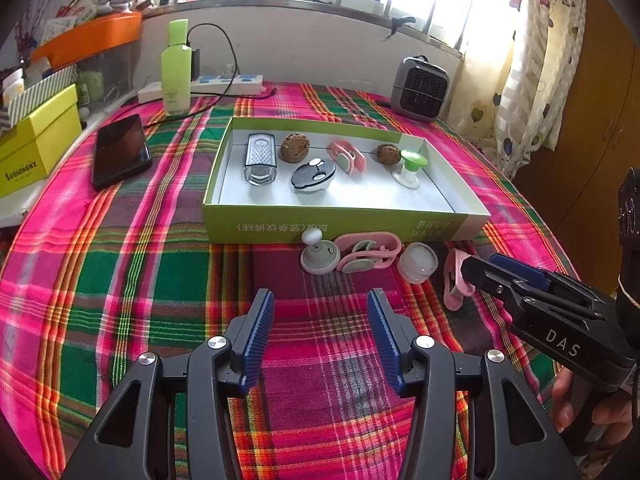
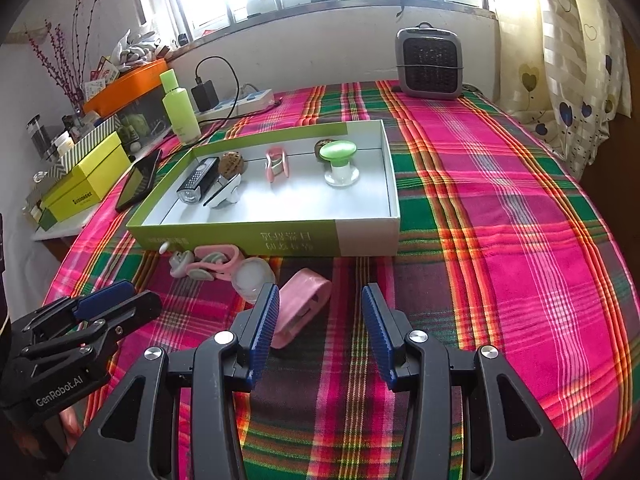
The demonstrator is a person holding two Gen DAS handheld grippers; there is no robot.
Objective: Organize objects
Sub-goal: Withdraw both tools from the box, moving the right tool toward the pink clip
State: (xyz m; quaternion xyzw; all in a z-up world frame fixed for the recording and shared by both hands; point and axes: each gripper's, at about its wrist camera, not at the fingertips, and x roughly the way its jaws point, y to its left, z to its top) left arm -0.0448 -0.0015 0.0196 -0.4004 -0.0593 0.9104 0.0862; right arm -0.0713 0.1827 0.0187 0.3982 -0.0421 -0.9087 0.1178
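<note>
A shallow green box [image 1: 332, 226] [image 2: 240, 240] lies on the plaid cloth. It holds a silver light [image 1: 261, 158], two walnuts [image 1: 295, 147], a black-and-white round piece [image 1: 313, 175], a pink clip [image 1: 348, 156] and a green-topped knob [image 1: 410, 168] [image 2: 338, 160]. In front of the box lie a grey-white knob [image 1: 318, 255], a pink frame clip [image 1: 368, 254], a white cap [image 1: 418, 263] [image 2: 252, 276] and a pink clip [image 1: 456, 286] [image 2: 304, 304]. My left gripper [image 1: 320, 300] [image 2: 138, 294] is open over bare cloth. My right gripper [image 2: 320, 294] [image 1: 492, 266] is open, its left finger beside the pink clip.
A black phone [image 1: 120, 152], a green bottle [image 1: 176, 68] and a power strip [image 1: 224, 84] with a cable sit at the back left. A grey heater [image 2: 430, 62] stands at the far edge. A yellow box [image 1: 36, 140] lies left of the table.
</note>
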